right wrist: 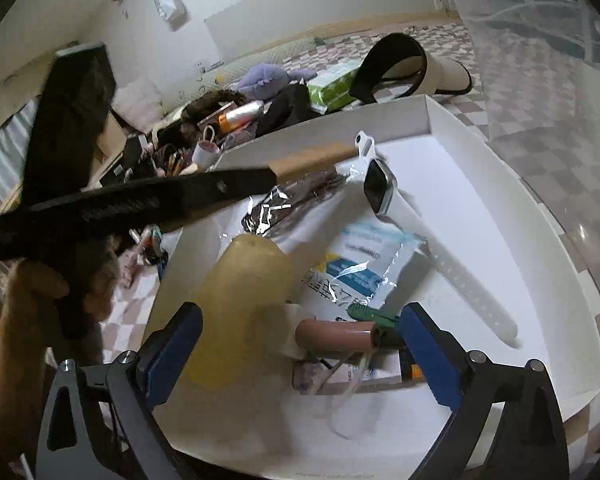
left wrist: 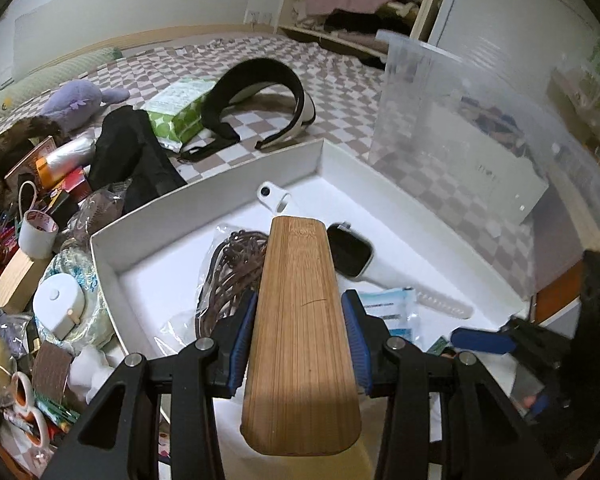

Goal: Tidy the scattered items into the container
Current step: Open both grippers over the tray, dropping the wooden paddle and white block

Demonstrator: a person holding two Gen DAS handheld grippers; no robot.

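Bamboo piece [left wrist: 300, 332] clamped between left gripper [left wrist: 300, 344] pads, hanging over white box [left wrist: 220, 184] interior, far end near box's far corner. In box: smartwatch [right wrist: 384, 192] with white strap toward far corner, bagged brown cord [left wrist: 232, 268] beside it, blue-white packet [right wrist: 360, 272] mid-box, pink tube [right wrist: 332, 336] at near edge. Right gripper [right wrist: 300, 352] jaws wide apart, gripping nothing, over near edge. Clutter pile outside box's left wall.

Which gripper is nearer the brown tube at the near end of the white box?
Right. The right gripper stands open with the brown tube between its fingers. The left gripper, shut on the bamboo piece, is off to its left.
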